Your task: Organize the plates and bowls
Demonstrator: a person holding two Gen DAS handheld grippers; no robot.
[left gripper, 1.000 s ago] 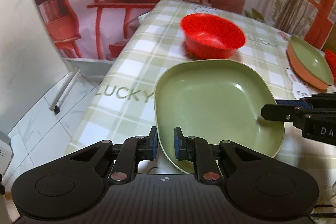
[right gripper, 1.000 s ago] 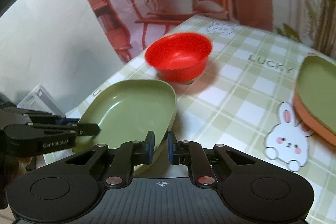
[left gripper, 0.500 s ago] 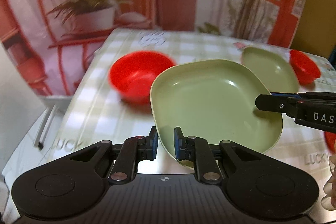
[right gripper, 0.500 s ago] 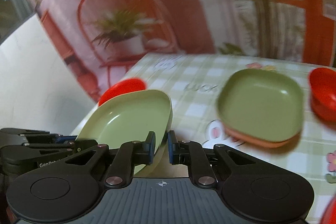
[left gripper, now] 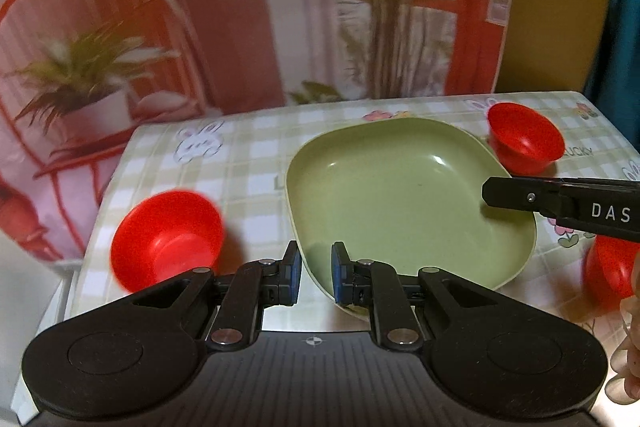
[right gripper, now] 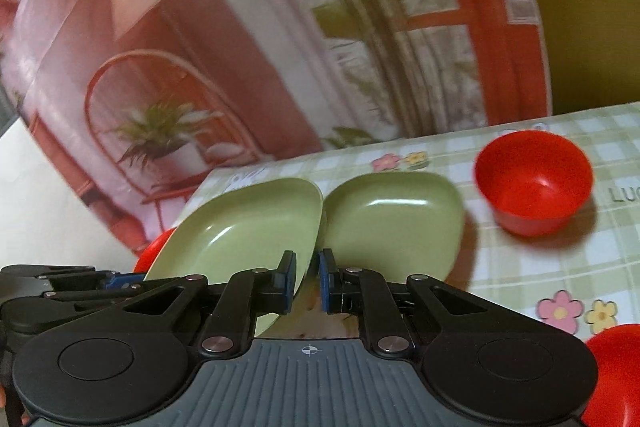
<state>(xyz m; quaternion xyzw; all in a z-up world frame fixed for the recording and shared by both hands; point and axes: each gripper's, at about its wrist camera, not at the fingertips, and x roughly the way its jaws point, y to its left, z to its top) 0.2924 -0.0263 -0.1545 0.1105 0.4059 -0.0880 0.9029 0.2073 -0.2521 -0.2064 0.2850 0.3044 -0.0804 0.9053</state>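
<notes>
Up off the checked tablecloth [left gripper: 256, 155], the green plate [left gripper: 400, 199] hangs between both tongs: the left gripper [left gripper: 316, 273] is clamped on its near rim, the right gripper [right gripper: 307, 277] is clamped on the opposite edge (its black fingers cross the plate's right side in the left view). Just beyond — almost rim to rim in the right view — a second green plate [right gripper: 394, 223] lies on the table. Three red bowls ring them: one at the left table edge [left gripper: 166, 239], one toward the far right [right gripper: 534, 181], one low at the right [right gripper: 614, 371]. Open cloth lies between the second plate and the far bowl. A printed backdrop [left gripper: 240, 7] closes the far side.
</notes>
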